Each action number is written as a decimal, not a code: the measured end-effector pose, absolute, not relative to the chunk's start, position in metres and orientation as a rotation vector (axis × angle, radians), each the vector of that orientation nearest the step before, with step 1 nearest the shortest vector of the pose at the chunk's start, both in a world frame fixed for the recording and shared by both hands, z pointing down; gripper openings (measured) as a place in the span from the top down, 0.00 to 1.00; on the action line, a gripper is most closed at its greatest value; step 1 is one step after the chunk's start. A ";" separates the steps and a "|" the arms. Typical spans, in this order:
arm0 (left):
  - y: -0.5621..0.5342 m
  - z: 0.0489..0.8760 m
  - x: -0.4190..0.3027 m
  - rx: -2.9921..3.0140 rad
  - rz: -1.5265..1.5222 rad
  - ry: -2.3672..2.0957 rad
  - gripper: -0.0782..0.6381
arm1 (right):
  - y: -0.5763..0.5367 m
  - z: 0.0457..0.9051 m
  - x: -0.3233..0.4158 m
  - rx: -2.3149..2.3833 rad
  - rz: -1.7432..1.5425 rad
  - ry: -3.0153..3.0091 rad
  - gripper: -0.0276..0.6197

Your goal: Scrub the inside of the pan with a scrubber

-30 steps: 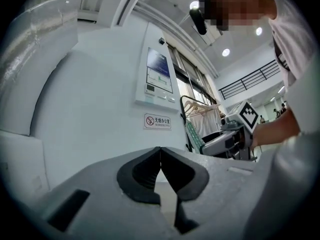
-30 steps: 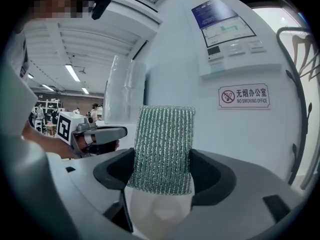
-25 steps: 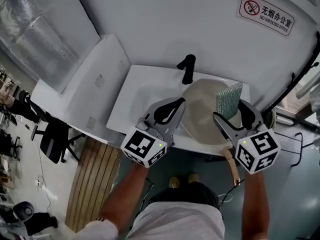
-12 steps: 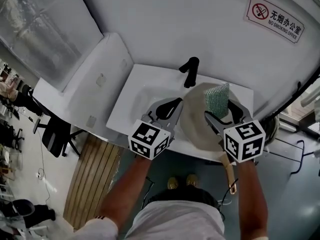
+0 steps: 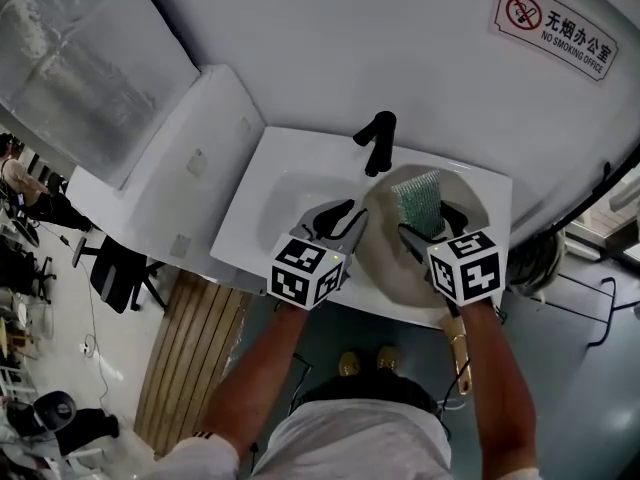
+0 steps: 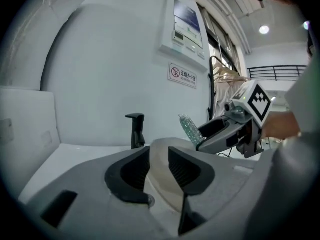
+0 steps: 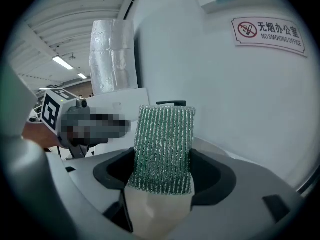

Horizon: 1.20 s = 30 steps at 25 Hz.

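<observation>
A beige pan [image 5: 385, 260] lies tilted in the white sink [image 5: 280, 193], and its wooden handle [image 5: 458, 343] sticks out over the front edge. My left gripper [image 5: 345, 218] is at the pan's left rim. Its jaws are opening, and in the left gripper view the pan's wall [image 6: 161, 184] stands between the pads of this gripper [image 6: 157, 166] with a little slack. My right gripper [image 5: 430, 223] is shut on a green scrubber [image 5: 418, 201], which it holds upright over the pan's inside. The right gripper view shows the scrubber [image 7: 164, 149] clamped between both pads with the pan [image 7: 155, 214] below.
A black faucet [image 5: 375, 140] stands at the back of the sink, just behind the pan. A white slanted panel [image 5: 180, 168] adjoins the sink on the left. The white wall behind carries a no-smoking sign [image 5: 553, 30]. A wooden slatted floor [image 5: 185, 358] lies below on the left.
My right gripper has carried the scrubber left and nearer, from the pan's right edge to over its middle. The left gripper has stayed at the pan's left rim.
</observation>
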State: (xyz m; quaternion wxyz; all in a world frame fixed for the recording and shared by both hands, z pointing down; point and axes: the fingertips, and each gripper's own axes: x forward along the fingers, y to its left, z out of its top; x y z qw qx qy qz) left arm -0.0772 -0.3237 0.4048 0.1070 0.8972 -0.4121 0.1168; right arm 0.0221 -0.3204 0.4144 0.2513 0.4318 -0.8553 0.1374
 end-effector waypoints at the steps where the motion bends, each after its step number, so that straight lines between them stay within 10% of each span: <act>1: -0.324 0.411 -0.076 2.622 0.365 -1.200 0.71 | -0.323 0.419 0.021 1.166 0.381 -2.322 0.42; 10: -0.330 0.470 -0.072 2.415 0.552 -1.103 0.56 | -0.345 0.467 0.005 1.093 0.454 -2.259 0.42; 30: -0.334 0.505 -0.065 2.266 0.616 -0.998 0.70 | -0.370 0.521 -0.013 1.024 0.480 -2.203 0.42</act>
